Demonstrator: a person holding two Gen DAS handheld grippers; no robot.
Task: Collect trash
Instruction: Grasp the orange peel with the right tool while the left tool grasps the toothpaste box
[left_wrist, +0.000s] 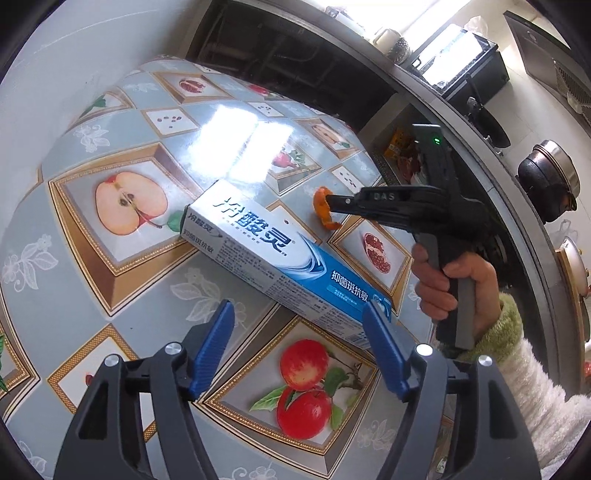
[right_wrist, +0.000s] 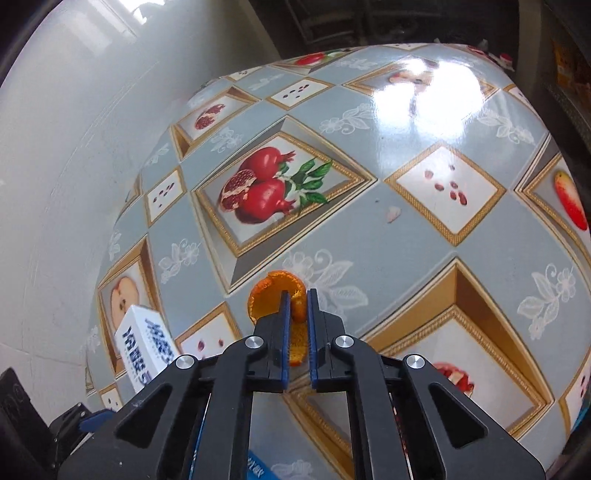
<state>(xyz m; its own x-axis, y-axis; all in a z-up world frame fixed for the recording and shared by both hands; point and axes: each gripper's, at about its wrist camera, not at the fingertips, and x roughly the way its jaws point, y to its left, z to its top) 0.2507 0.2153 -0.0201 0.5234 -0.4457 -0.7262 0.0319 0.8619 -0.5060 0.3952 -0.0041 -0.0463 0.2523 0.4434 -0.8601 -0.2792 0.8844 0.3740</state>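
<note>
A blue and white toothpaste box (left_wrist: 273, 254) lies on the fruit-patterned table (left_wrist: 110, 295). My left gripper (left_wrist: 299, 314) is open, its blue fingers (left_wrist: 216, 339) just short of the box's near end, the right finger beside its corner. My right gripper (right_wrist: 295, 295) is shut on a curl of orange peel (right_wrist: 273, 291). In the left wrist view the right gripper (left_wrist: 330, 203) pinches the peel (left_wrist: 321, 206) beyond the box. The box's end (right_wrist: 144, 339) shows at the lower left of the right wrist view.
A small pale scrap (right_wrist: 393, 213) lies on the table (right_wrist: 406, 258) beyond the peel. A white wall (right_wrist: 55, 184) borders the table on the left. A dark kitchen counter (left_wrist: 480, 122) with pots (left_wrist: 550, 181) runs along the right.
</note>
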